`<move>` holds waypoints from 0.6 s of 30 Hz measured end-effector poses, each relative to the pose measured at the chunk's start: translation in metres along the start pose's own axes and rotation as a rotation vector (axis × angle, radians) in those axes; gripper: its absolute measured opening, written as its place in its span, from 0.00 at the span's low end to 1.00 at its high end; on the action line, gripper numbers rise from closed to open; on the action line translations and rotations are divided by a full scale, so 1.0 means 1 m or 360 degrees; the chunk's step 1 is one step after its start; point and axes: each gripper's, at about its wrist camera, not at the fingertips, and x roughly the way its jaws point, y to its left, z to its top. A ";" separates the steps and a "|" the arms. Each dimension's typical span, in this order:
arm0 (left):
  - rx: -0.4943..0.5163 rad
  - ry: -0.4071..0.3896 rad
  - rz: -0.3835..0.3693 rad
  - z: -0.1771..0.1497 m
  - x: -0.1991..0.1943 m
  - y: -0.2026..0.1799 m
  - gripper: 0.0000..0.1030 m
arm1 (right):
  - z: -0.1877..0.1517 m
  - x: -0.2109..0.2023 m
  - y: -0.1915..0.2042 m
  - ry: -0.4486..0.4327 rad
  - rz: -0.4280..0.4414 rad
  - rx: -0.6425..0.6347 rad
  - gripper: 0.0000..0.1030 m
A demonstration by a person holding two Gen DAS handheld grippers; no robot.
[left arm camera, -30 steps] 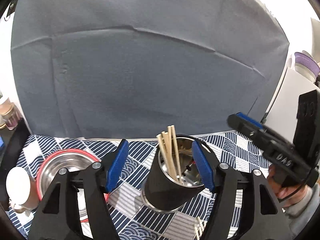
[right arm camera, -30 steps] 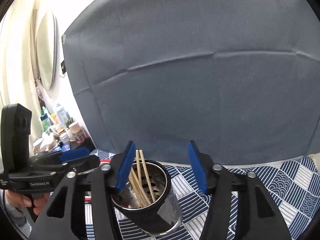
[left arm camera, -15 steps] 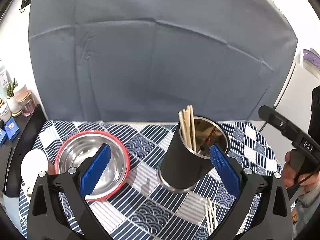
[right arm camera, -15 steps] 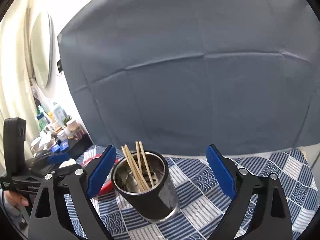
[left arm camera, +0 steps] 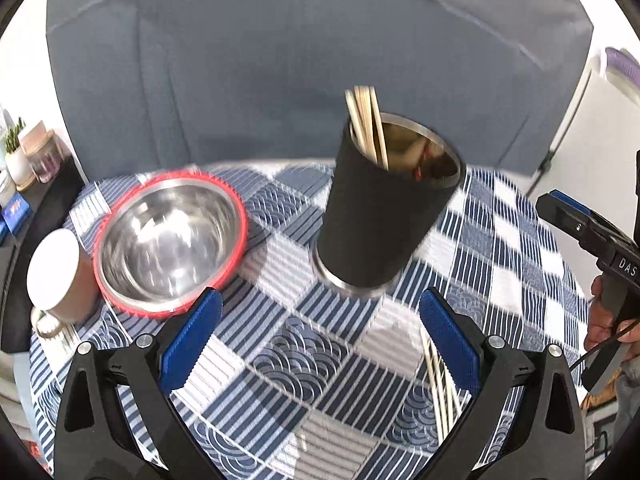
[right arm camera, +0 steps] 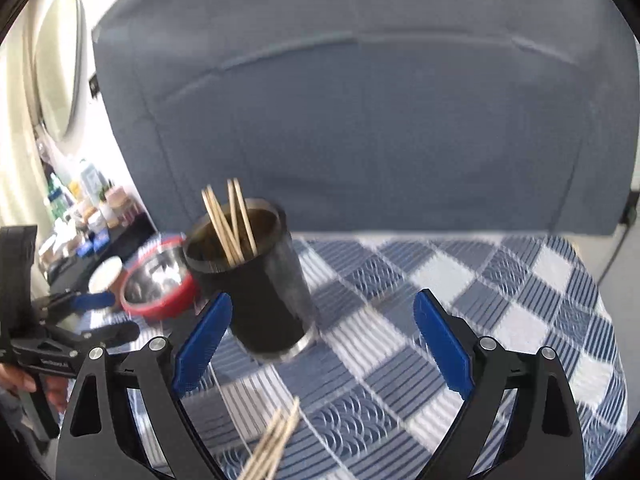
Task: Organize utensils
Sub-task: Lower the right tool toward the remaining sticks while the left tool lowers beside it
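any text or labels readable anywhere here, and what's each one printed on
"DAS": white letters on the black body of the right claw, in the left wrist view; the word is cut off by the frame edge.
White lettering on the body of the left claw, in the right wrist view: too blurred to read.
Labels on the bottles and jars on the side shelf: too small to read.
Nothing is printed on the black utensil holder.

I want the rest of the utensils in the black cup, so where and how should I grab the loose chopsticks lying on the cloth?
Grip the loose chopsticks across the middle of the bundle, from straight above. They lie flat and parallel on the tablecloth, so the open right claw can probably straddle all of them at once.
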 end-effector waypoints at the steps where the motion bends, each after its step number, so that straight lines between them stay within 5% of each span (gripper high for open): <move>1: -0.0005 0.0026 -0.0004 -0.004 0.004 0.000 0.94 | -0.007 0.001 -0.001 0.0023 -0.0002 0.0001 0.85; 18: 0.0004 0.0396 -0.0012 -0.074 0.051 -0.011 0.94 | -0.125 0.014 0.001 0.0429 -0.0060 -0.0003 0.85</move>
